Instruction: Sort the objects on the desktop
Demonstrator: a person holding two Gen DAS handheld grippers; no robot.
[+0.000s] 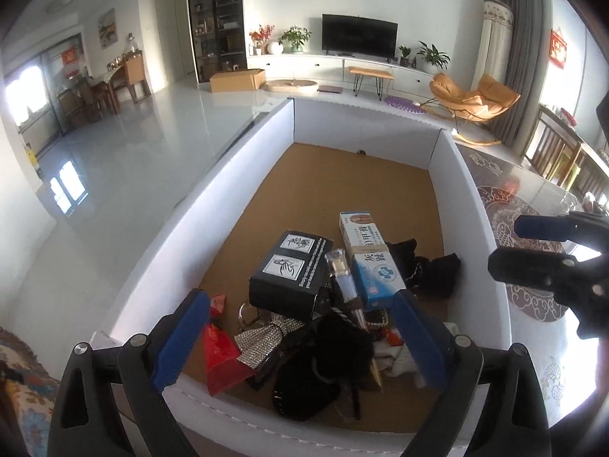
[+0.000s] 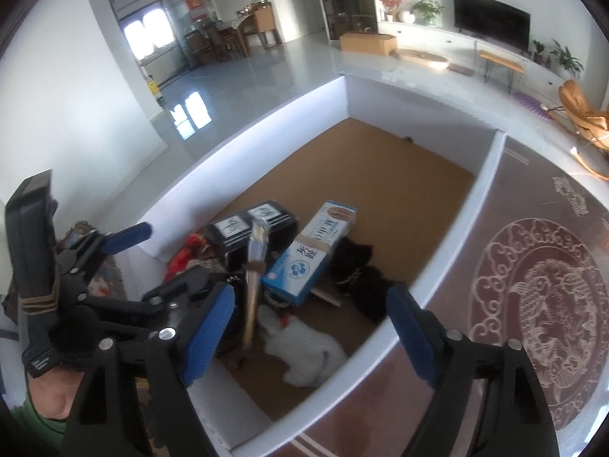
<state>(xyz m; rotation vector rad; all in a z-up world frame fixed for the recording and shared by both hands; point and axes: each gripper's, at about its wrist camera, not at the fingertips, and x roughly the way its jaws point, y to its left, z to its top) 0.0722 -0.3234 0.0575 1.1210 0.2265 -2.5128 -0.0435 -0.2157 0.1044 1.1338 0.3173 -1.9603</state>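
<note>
Both claws are hanging over the near end of a white-walled box [image 1: 262, 141] with a brown cardboard floor, and both are standing released, jaws spread wide with nothing pinched between the blue pads.

In the left wrist view the left claw [image 1: 300, 337] is framing the pile from the bottom of the frame. Between its fingers, lower centre, a black fuzzy pouch [image 1: 323, 358] is lying on top of the heap, with a silver sequinned strip [image 1: 262, 337] just to its left and a red packet [image 1: 220, 358] leaning by the left pad. Above them a black box with two white labels [image 1: 289, 270] is sitting beside a blue and white medicine carton [image 1: 371, 262], and a slim clear-capped tube [image 1: 344, 278] is slanting between the two. A dark cloth [image 1: 434, 270] is bunched to the right of the carton. The right claw [image 1: 533, 247] is showing at the right edge of this frame.

In the right wrist view the right claw [image 2: 310, 327] is straddling the box's near right corner, its right finger over the patterned worktop [image 2: 533, 304] outside the wall. A white fluffy item [image 2: 304, 354] is lying in the lower centre, just below the carton. The left claw [image 2: 167, 262] is at the left of the frame, with a hand [image 2: 45, 392] at the lower left edge.
</note>
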